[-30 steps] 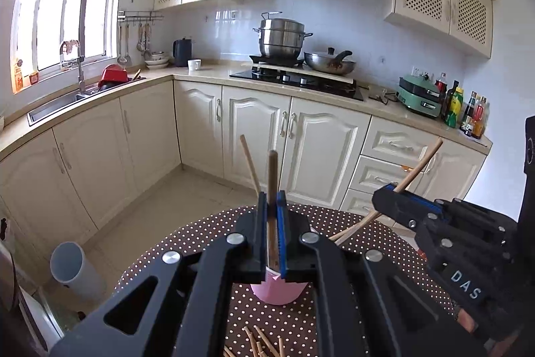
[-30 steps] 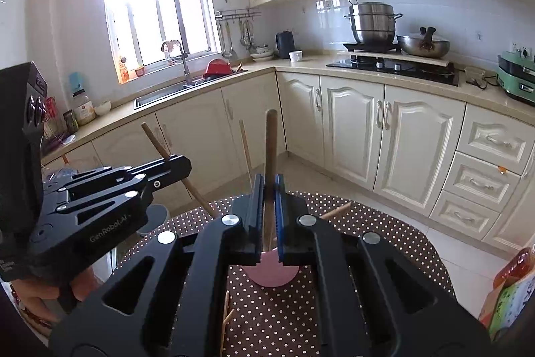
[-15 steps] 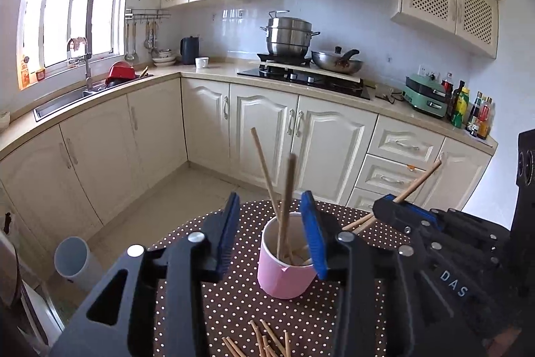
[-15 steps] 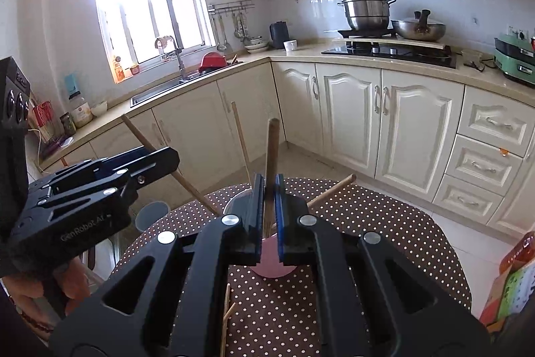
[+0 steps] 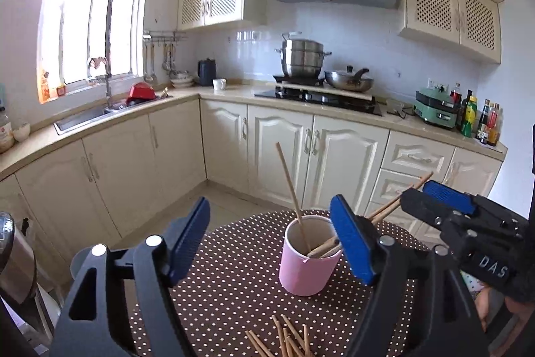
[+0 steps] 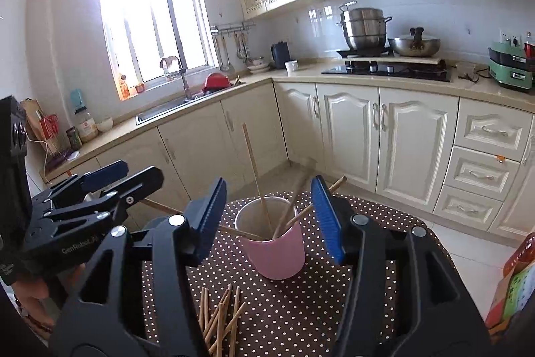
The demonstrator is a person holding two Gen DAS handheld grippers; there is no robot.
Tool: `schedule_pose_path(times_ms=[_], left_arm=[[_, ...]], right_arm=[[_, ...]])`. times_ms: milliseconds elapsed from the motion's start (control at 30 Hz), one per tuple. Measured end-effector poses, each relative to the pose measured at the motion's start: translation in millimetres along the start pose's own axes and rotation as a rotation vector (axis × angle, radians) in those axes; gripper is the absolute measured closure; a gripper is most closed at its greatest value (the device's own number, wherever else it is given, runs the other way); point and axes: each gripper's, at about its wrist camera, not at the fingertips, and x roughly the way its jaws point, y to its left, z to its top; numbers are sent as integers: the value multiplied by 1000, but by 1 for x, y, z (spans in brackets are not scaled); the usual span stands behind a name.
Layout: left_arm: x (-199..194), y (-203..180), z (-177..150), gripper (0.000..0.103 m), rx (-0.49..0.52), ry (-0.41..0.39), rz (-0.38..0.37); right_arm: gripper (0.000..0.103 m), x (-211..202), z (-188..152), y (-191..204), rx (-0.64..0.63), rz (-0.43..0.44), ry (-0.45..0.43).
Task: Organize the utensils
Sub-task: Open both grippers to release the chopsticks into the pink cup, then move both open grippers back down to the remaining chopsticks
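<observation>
Now that both grippers have let go, the two chopsticks they were clamping a second ago stand loose in the pink cup [image 5: 309, 266], leaning against its rim with the others. The left gripper [image 5: 272, 245] has its jaws spread wide and empty on either side of the cup, and the right gripper [image 6: 271, 219] is likewise released, its blue pads apart with the cup between them. That means two more sticks are sorted. The cup sits on the dotted tablecloth [image 5: 234, 290], and a loose pile of chopsticks [image 6: 219, 320] lies on the cloth just in front of it, not yet gathered, so the job seems only partly done. Readable writing is sparse: "DAS" on the right gripper's body in the left view, and "GenRobot.AI" on the left gripper's body in the right view.
</observation>
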Motion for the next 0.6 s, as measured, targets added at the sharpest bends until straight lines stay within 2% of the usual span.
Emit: schedule_pose_path(times_ms=[200, 367, 467, 600], left_arm=[[-42, 3, -1, 25, 3, -99, 39], [-75, 1, -8, 22, 18, -160, 58], [-89, 0, -15, 22, 40, -176, 68], [-99, 0, -30, 22, 59, -165, 75]], right_arm=[[51, -25, 0, 8, -29, -12, -49], [49, -52, -8, 18, -73, -54, -122], [47, -69, -17, 20, -82, -84, -163], [46, -85, -33, 23, -109, -106, -173]])
